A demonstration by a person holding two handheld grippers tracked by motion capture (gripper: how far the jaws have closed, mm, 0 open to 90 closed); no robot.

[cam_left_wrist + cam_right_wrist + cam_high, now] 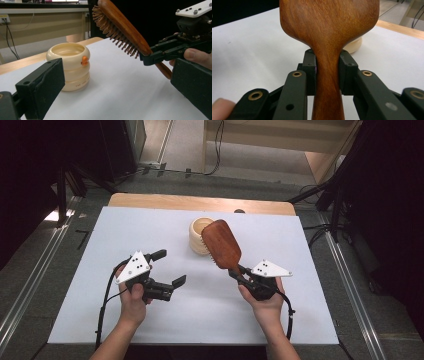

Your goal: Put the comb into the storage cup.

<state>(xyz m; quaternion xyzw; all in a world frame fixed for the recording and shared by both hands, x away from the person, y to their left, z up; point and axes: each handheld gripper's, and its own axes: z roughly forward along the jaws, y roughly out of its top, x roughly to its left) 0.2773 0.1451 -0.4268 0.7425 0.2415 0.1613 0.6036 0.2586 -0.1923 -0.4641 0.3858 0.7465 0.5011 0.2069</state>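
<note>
In the high view, we are holding the right gripper point(239, 272) over the white table point(80, 290), and its jaws are pinching the handle of the wooden hairbrush point(221, 243). The brush is raised off the table, its head is pointing away from us and is partly covering the cream cup point(196, 234) standing just behind it. The left gripper point(169, 268) is hovering well apart at the left, with its jaws spread and nothing between them. Black cables are lying on the floor behind the table.

In the left gripper view, we are looking between the two spread jaws at the cup point(71, 66), which is wearing a small orange beak and a line of small print near its base, too small for reading. The hairbrush point(120, 26) is tilting above and beside the cup, bristles turned down, not touching it. The right gripper point(160, 53) is clamping its handle.

In the right gripper view, the two black jaws are pressing on both sides of the narrow neck of the hairbrush point(329, 27). The smooth back is facing the camera, and a bit of the cup point(354, 46) is peeking out behind.
</note>
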